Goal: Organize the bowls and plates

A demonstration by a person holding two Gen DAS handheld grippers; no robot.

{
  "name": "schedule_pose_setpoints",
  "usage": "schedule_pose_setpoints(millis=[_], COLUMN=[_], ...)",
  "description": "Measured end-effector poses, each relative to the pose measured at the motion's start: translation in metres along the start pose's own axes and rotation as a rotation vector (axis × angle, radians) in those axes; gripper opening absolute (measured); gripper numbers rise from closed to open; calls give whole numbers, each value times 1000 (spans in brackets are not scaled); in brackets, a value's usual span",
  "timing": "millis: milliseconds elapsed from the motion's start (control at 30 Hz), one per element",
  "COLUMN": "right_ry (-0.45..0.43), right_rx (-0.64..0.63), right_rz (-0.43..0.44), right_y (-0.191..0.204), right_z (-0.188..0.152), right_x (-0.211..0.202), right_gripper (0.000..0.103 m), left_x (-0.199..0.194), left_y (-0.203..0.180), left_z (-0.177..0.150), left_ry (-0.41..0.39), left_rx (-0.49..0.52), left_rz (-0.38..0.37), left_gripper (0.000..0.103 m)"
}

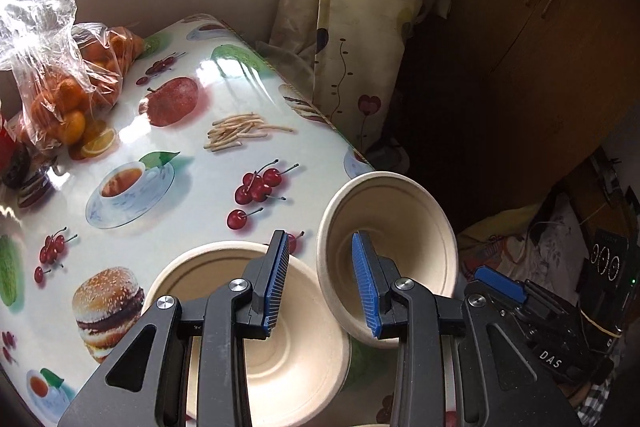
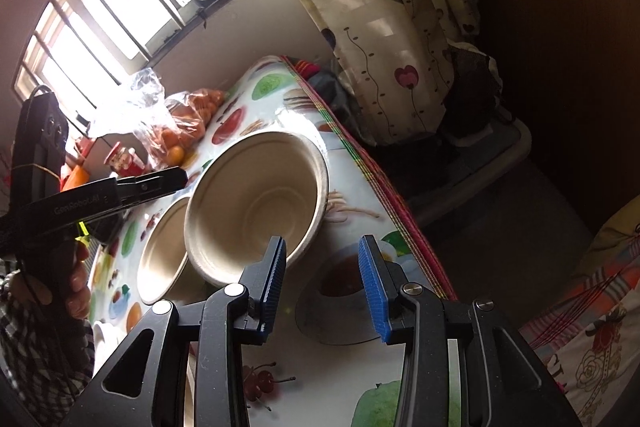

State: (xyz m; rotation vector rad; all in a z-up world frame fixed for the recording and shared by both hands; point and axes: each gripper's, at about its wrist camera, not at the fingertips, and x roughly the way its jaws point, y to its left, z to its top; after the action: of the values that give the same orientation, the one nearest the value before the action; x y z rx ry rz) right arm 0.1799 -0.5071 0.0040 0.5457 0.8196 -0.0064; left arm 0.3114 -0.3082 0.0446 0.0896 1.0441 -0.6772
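**While one bowl hangs tilted, the nesting is only half made**

Since the fruit-printed table (image 1: 192, 211) carries a flat bowl (image 1: 296, 367) near its front corner, I read the step in hand as nesting. The tilted bowl (image 1: 408, 227) stands just beside it on the right, mouth turned toward me, close to the table's edge. My left tongs (image 1: 319, 239) are part open and straddle that bowl's left wall. One pad is inside the cup and one outside, with cloth showing in the gap, so I see no pinch (what actually bears the bowl I cannot tell). My right tongs (image 2: 322, 243) are open too, with only printed cloth between the pads, and they sit just beside the tilted bowl's lower rim. Next, I judge, the tilted bowl must be brought level, carried over the flat bowl, centred and lowered in. It wants a firm bite on the wall first, or it may slip off the edge
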Motion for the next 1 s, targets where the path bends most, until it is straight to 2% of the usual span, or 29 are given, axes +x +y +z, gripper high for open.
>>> schedule_pose_setpoints(millis=[433, 733, 1000], right_ry=[17, 21, 20], right_rx=[25, 39, 42], right_rz=[56, 68, 74], right_y=[-3, -4, -5], right_z=[1, 2, 1], right_x=[14, 17, 17], right_gripper=[36, 22, 20], left_x=[14, 22, 22], left_y=[4, 1, -3], left_z=[4, 1, 1], left_ry=[23, 47, 44], left_rx=[-20, -18, -13], left_rz=[-15, -18, -18], left_gripper=[33, 16, 13])
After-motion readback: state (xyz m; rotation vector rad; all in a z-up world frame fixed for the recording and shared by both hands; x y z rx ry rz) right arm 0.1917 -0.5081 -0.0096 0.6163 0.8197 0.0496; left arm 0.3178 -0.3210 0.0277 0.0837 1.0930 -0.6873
